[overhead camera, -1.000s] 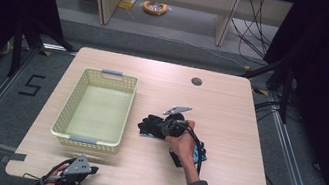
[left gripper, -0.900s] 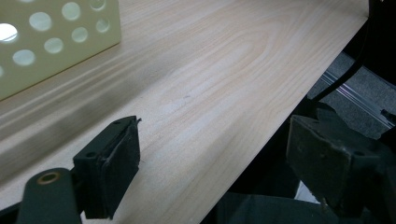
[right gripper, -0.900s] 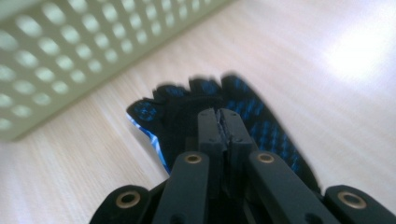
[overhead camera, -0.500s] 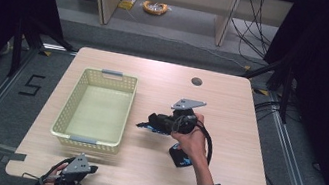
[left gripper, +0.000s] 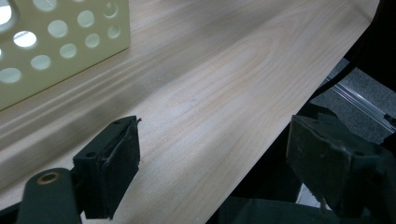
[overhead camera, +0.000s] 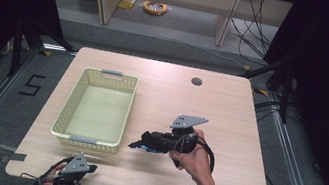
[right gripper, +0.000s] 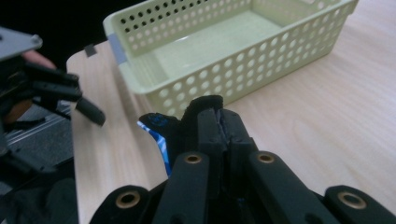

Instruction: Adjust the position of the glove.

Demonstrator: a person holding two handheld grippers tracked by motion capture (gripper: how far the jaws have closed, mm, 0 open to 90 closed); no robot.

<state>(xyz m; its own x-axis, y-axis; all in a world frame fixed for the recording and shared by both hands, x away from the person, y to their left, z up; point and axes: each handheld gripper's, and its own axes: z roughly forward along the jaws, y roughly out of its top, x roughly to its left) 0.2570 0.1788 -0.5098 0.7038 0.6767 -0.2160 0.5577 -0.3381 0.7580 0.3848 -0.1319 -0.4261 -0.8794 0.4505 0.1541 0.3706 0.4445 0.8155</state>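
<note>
Packet held beside the basket

The basket (overhead camera: 94,111) is seen bare inside. A blue-black packet (right gripper: 156,126), pinched flat by the right gripper (overhead camera: 137,145), is pointed toward it; the left gripper (left gripper: 210,163) is spread wide.

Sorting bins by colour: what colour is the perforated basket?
Pale yellow-green basket, clearest in the right gripper view.
</note>
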